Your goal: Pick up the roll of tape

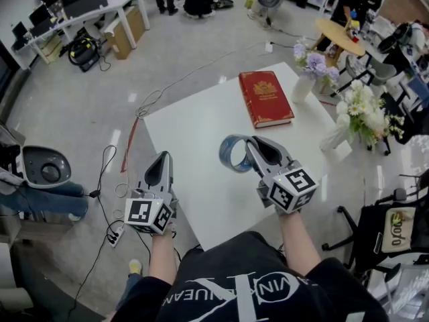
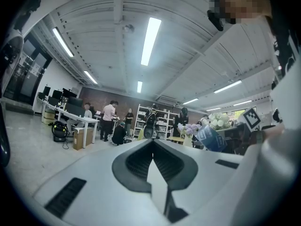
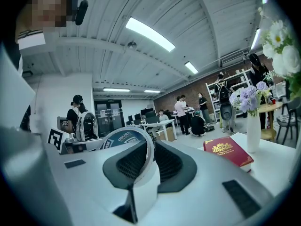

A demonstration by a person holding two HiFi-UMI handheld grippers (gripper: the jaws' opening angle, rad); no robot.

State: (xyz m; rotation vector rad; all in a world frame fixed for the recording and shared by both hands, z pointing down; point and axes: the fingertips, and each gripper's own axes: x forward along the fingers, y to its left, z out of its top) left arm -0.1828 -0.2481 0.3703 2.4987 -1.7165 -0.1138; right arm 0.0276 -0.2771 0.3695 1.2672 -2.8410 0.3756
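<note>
Right hand-held gripper (image 1: 251,143) level on tape (image 1: 223,154)

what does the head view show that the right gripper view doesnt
Head view only: the whole table from above, the power strip and cables on the floor, and the left gripper beside the table edge.

Right gripper view only: the ceiling lights, the tape's blue printed label, and a close look at the jaws clamped on the tape's wall.

Both: the tape held off the table by the right gripper, the red book, and the vase of purple flowers.
</note>
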